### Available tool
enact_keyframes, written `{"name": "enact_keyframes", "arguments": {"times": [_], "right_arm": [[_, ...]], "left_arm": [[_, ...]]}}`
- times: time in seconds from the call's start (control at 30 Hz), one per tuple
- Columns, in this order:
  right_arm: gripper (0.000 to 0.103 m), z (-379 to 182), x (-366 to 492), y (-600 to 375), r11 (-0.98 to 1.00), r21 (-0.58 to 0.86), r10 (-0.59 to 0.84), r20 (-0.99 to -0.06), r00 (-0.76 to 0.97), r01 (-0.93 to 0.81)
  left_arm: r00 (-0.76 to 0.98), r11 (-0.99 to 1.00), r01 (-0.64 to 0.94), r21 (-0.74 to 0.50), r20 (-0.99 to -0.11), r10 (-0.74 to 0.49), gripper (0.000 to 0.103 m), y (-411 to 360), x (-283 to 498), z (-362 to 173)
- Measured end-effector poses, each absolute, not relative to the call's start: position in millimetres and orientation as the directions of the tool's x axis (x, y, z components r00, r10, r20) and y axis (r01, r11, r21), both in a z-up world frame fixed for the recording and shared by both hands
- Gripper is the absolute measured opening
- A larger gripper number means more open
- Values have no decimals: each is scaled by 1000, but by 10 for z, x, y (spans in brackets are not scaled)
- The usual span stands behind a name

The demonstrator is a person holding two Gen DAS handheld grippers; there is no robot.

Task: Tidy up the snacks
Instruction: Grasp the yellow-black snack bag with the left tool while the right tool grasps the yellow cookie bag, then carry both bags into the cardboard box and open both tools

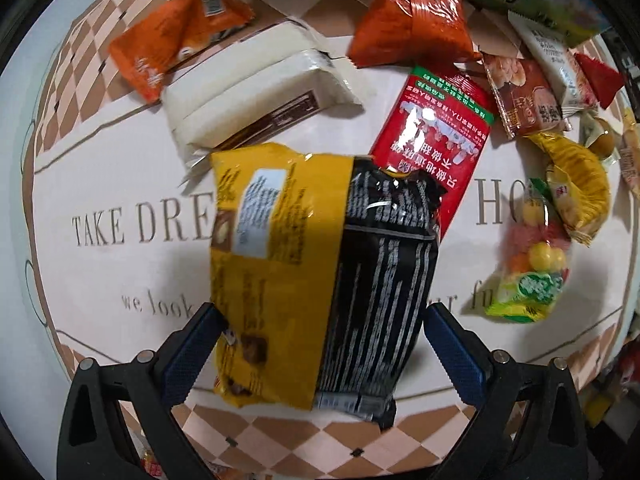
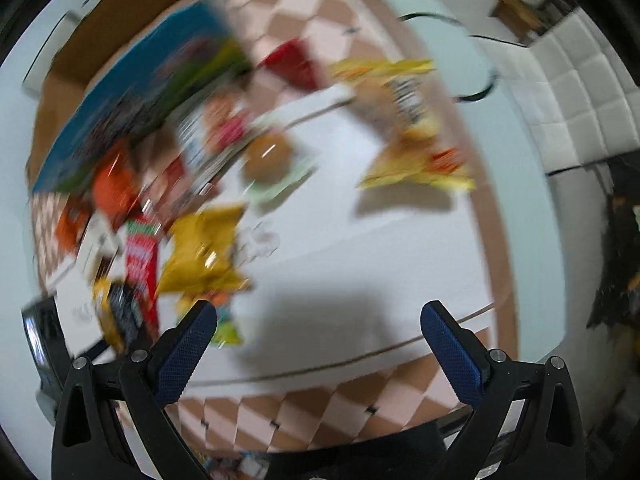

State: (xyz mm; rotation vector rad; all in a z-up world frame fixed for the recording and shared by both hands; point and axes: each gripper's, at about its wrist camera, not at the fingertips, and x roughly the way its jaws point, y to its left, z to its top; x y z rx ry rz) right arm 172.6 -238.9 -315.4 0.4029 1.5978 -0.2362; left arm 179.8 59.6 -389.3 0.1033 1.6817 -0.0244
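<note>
Left claw (image 1: 320, 344) open-jawed around yellow-black snack bag (image 1: 320, 276); red packet (image 1: 436, 136) just beyond, partly overlapped.

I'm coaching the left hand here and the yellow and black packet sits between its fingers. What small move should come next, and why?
Probably close the left gripper on the yellow and black packet. Its fingers flank the packet's lower sides but look spread, so the grasp seems unsecured. The right gripper is open, empty and blurred, so it cannot help yet.
</note>
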Motion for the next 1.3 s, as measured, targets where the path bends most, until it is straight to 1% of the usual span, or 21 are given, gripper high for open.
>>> {"name": "enact_keyframes", "arguments": {"times": [0.13,0.27,0.33,0.47,0.5,0.53,0.57,0.6,0.63,0.67,0.7,0.9,1.03,1.13,1.3], "right_arm": [[103,-3137,1955,-2779,895,22,16,-1000,17,445],[103,-3283,2235,-3067,882,-20,-43,-998,39,471],[103,-3431,2381,-3183,879,-32,-48,-999,23,476],[101,-3730,2583,-3316,869,-5,2,-1000,-15,495],[97,-3798,2620,-3347,865,4,17,-1000,-22,502],[90,-3843,2643,-3358,862,9,26,-999,-26,507],[84,-3897,2658,-3379,858,15,38,-999,-34,513],[67,-3937,2664,-3391,856,22,50,-998,-41,517],[54,-3968,2659,-3397,853,29,61,-997,-44,521],[52,-3982,2655,-3396,853,27,59,-997,-46,521],[47,-3975,2643,-3389,857,34,61,-997,-37,515],[42,-3865,2441,-3175,894,29,52,-998,-40,447],[40,-3787,2263,-2962,911,66,92,-995,-45,407],[37,-3708,2111,-2768,921,92,115,-993,-39,377],[36,-3451,1948,-2435,933,143,154,-988,-8,331]], "left_arm": [[-108,998,39,49,-993,53,103,615,1851,-3912],[-103,998,-19,53,-993,51,103,686,1929,-3939],[-103,998,-33,58,-993,54,103,735,1957,-3933],[-97,997,-42,65,-993,61,103,752,2007,-3961],[-94,997,-48,62,-994,58,103,752,2006,-3971],[-91,997,-52,60,-994,55,102,768,2008,-3963],[-86,997,-56,57,-995,52,99,762,1996,-3961],[-80,997,-65,51,-996,45,98,808,1991,-3952],[-73,996,-70,47,-996,42,97,774,2003,-3998],[-67,997,-71,42,-997,37,97,798,2000,-3990],[-62,997,-68,41,-997,37,97,817,1993,-3978],[-54,997,-55,55,-997,52,97,713,1774,-3909],[-54,998,-61,33,-998,29,97,747,1611,-3839],[-34,998,-66,21,-999,18,97,780,1503,-3677],[15,998,-65,-15,-1000,-14,97,867,1351,-3259]]}}
